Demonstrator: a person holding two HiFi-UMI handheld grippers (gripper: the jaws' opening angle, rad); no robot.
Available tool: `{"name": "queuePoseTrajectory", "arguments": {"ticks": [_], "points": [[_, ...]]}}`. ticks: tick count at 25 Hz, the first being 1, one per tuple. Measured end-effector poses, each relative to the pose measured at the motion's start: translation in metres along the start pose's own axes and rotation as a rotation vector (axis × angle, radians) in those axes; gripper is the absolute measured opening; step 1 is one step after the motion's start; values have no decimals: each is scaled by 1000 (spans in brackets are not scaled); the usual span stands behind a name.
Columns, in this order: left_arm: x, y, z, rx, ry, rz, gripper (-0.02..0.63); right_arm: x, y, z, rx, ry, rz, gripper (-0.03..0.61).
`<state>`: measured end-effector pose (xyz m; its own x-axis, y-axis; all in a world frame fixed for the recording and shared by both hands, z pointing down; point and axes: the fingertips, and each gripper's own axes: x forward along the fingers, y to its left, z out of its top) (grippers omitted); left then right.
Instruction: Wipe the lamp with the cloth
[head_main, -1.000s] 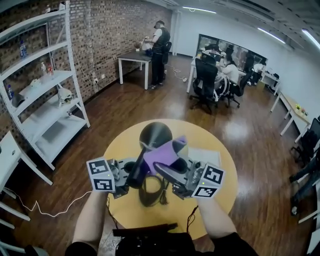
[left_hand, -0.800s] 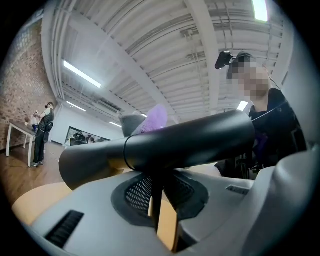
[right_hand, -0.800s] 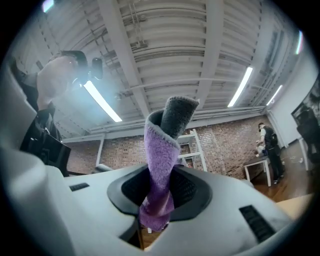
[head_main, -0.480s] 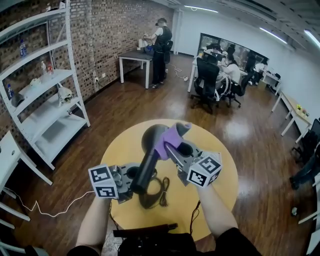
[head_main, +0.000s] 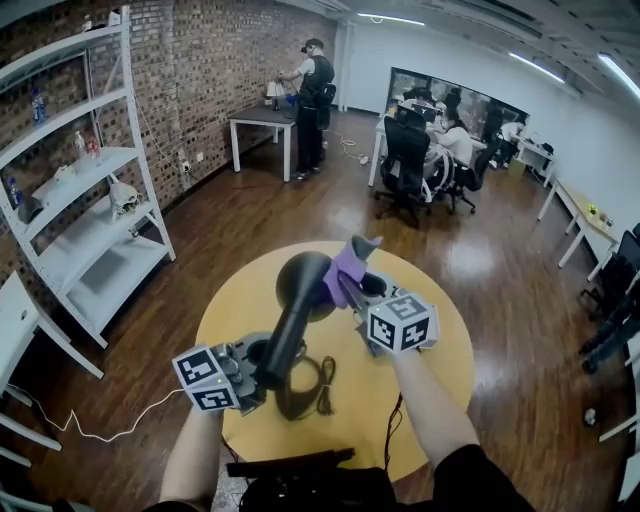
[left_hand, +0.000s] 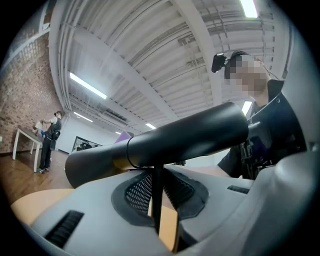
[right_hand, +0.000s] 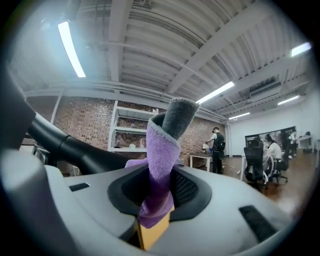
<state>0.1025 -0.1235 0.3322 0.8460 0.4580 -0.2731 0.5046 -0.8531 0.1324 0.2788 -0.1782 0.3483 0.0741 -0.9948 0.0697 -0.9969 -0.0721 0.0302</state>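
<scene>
**Desk:** Lamp (head_main: 300, 300) raised at a slant over the round yellow table (head_main: 235, 305), black head pointing away from us. Our left claw (head_main: 252, 375) is closed tight on a thin black part at its lower end.

**Field:** Our right claw (head_main: 352, 288) is clamped on the purple cloth (head_main: 348, 262), which sits just beside the lamp's head. We cannot tell if they touch.

**Desk:** We judge the lamp stiff, smooth and top-heavy. It could twist in so narrow a grip.

**Field:** So we would hold low on the stem and rub lightly. The cloth looks soft and limp, and we would pinch it short so it keeps a firm wad.
</scene>
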Motion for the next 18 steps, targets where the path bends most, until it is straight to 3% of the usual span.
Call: {"name": "queuePoseTrajectory", "arguments": {"ticks": [2, 4, 7, 11, 14, 18], "points": [[-2, 0, -1, 39, 9, 34, 32, -3, -5, 1, 23, -5, -22, 95], [-3, -1, -1, 66, 12, 70, 40, -19, 2, 10, 50, -39, 25, 95], [-13, -1, 3, 59, -33, 122, 75, -62, 46, 33, 27, -97, 261, 95], [-34, 0, 0, 13, -86, 177, 77, -120, 124, 50, -110, -124, 577, 95], [-44, 3, -5, 4, -87, 214, 77, -137, 165, 54, -174, -115, 725, 95], [-51, 7, -13, 4, -63, 265, 77, -130, 208, 51, -201, -70, 855, 95]]}}
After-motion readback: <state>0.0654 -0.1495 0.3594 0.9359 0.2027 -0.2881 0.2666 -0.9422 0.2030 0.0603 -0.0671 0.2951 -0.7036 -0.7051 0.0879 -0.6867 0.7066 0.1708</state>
